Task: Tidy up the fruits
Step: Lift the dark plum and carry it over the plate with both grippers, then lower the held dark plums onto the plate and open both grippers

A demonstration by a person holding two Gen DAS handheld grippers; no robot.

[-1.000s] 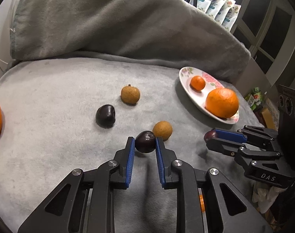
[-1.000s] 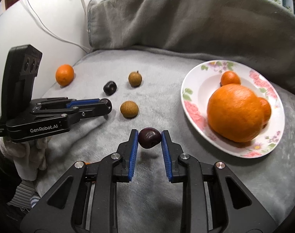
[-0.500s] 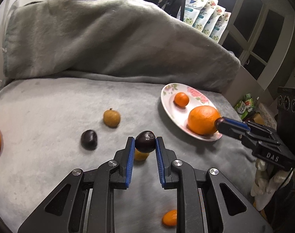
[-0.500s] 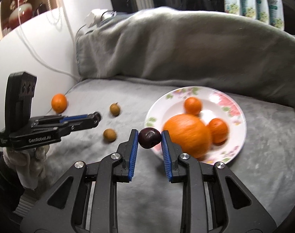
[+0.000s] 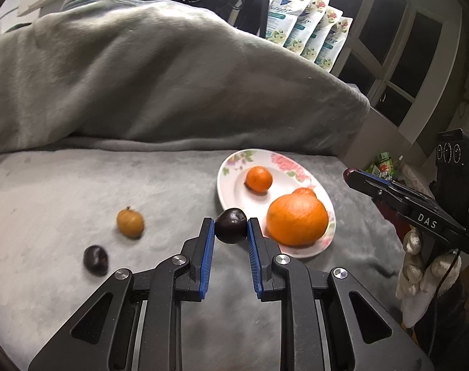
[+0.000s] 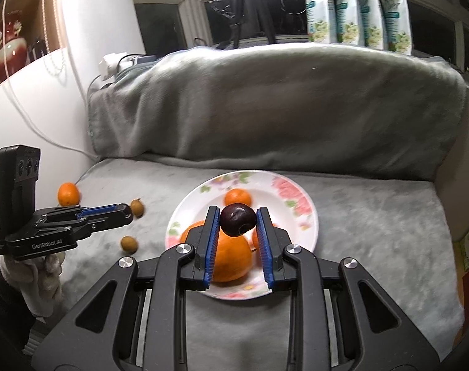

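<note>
right gripper [image 6: 237,225] pinches a dark plum [image 6: 237,219] directly above the floral plate [image 6: 308,216], over the big orange [image 6: 231,259]; it is the nearer hand and tilts downward. left gripper [image 5: 230,232] clamps its own plum [image 5: 230,225] at the plate's near-left rim, also angled down. beyond lie a loose brown fruit [image 5: 130,223] and another dark plum [image 5: 95,259] on the grey blanket [image 5: 64,191].

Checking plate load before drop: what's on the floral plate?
On the floral plate: a large orange and small mandarin. Another small orange fruit is mostly hidden behind the right tool.
</note>
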